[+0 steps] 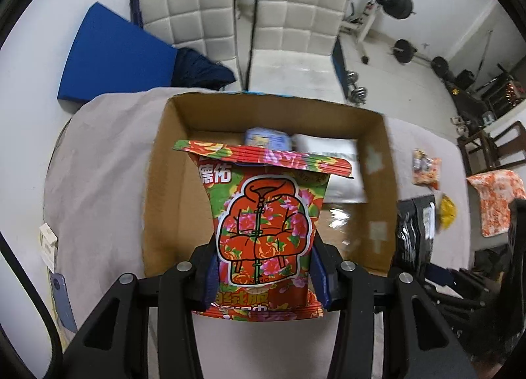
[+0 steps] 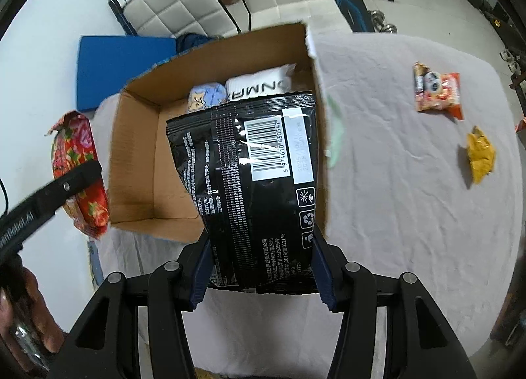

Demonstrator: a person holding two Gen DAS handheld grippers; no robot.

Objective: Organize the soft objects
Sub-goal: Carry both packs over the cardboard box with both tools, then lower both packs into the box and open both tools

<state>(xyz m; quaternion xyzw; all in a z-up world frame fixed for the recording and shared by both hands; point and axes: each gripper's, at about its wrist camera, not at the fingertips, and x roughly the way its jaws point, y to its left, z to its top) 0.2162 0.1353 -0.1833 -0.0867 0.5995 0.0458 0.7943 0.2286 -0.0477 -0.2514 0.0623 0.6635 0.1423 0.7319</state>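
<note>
Two packs already sit in the cardboard box (image 2: 138, 162); my left tongs (image 1: 263, 277) clamp the floral pack (image 1: 263, 224), right tongs (image 2: 259, 267) clamp the black pouch (image 2: 253, 175), both above it. Left on the counter (image 2: 394, 198): an orange snack bag (image 2: 437, 92) and a yellow packet (image 2: 480, 155).

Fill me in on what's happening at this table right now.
A person is sorting soft packets into a cardboard box on a cloth-covered table. The left gripper is shut on a red floral packet, the right gripper on a black packet; both are held above the box. A white packet and a pale blue packet already lie inside. An orange snack packet and a yellow packet still lie on the cloth.
</note>
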